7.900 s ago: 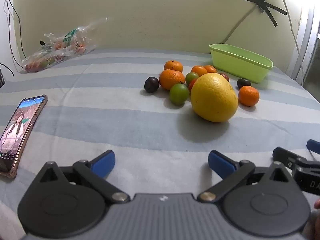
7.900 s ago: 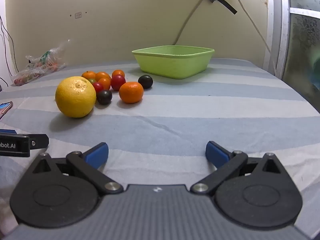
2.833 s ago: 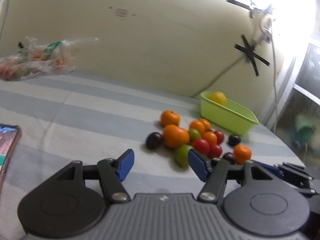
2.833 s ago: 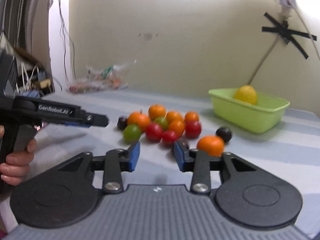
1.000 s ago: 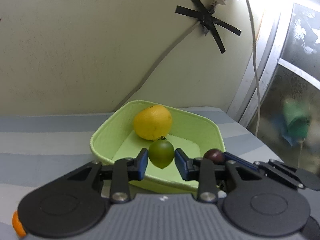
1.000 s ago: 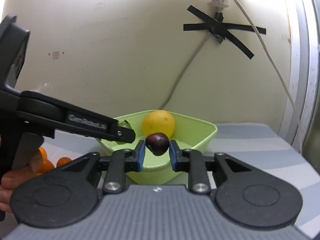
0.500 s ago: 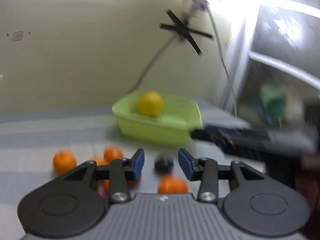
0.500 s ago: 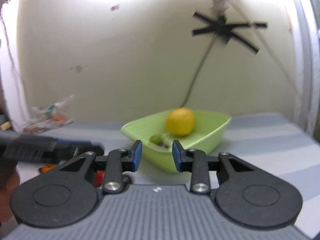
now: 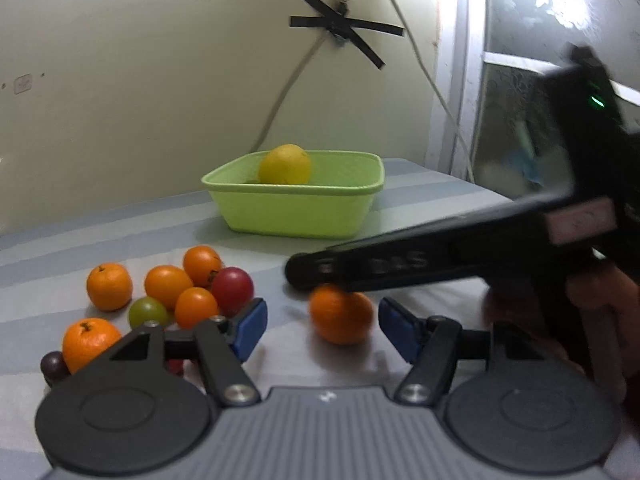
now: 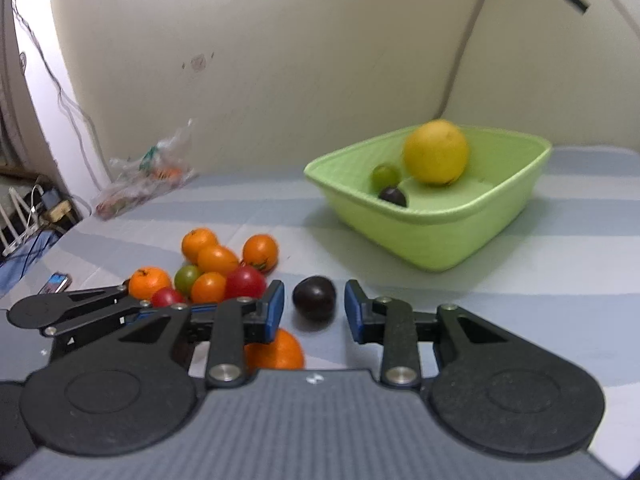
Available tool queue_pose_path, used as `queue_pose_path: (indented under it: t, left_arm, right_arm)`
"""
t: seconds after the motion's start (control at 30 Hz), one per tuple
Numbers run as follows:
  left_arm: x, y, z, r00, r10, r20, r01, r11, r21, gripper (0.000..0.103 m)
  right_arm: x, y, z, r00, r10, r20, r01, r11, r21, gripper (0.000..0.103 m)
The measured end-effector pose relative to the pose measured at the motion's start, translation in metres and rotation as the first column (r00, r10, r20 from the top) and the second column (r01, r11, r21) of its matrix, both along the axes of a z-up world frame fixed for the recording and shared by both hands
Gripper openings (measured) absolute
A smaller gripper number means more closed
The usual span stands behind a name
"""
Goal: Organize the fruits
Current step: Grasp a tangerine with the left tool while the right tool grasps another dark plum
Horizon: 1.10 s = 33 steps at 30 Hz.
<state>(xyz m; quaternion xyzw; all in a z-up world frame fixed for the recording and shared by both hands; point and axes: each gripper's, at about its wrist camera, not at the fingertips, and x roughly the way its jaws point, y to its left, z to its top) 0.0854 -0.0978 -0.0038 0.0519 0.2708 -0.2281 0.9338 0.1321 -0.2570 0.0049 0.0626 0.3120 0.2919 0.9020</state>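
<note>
Currently both grippers are lined up on their next picks, neither holding anything. Left gripper [image 9: 322, 326]: jaws have just been opening and stand well apart, empty, with a lone orange [image 9: 340, 314] lying on the striped cloth [image 9: 420, 208] between and just ahead of the fingertips, nearer the right pad than the left. Right gripper [image 10: 314, 306]: fingers modestly apart, a dark plum [image 10: 314, 298] sits between the pads with a visible gap either side, so bracketed, not clamped. The green tub [image 10: 440, 236] sits well beyond both sets of fingertips; it already holds the big yellow citrus [image 10: 436, 152], a green fruit [image 10: 385, 176] and a dark one [image 10: 394, 196]. Remaining pile [image 9: 176, 296] of oranges, red and green fruit lies off the left finger of each gripper. To do this step well, I'd centre the orange between the left pads before closing, and push the fingers forward until the pads sit at its widest part, else it squirts out forward. The right gripper's body crosses just above the orange in the left view, so stagger the two closes to avoid a knock. Plum needs only a light squeeze. Orientation: both fruits are near-round, the orange slightly wider than tall, with its long axis roughly across the jaws; stem ends not discernible.
</note>
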Motion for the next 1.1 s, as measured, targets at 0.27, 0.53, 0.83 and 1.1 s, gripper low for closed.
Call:
queue_pose_path:
  t: [0.27,0.53,0.83,1.1]
  left_arm:
    - [0.013,-0.009,-0.006,0.997,-0.021,-0.075,0.022,1.000,0.009,0.040]
    - [0.000,0.002,-0.004,0.997,-0.014,-0.082,0.011,0.999,-0.043,0.036]
    - [-0.013,0.016,-0.005,0.997,0.009,-0.074,-0.010,1.000,-0.012,0.038]
    - [-0.020,0.015,-0.002,0.999,0.023,-0.030,-0.023,1.000,-0.003,0.055]
  right_arm:
    - [0.000,0.007,-0.001,1.000,-0.014,0.010,0.015,0.999,-0.040,0.027]
    - [-0.017,-0.002,0.004,0.993,-0.072,0.091,0.081,0.993,-0.090,0.027]
    - [-0.018,0.007,-0.001,0.990,-0.063,0.124,0.088,0.975,-0.206,0.030]
    - [-0.013,0.007,-0.004,0.994,-0.068,0.082,0.085,0.972,-0.218,0.038]
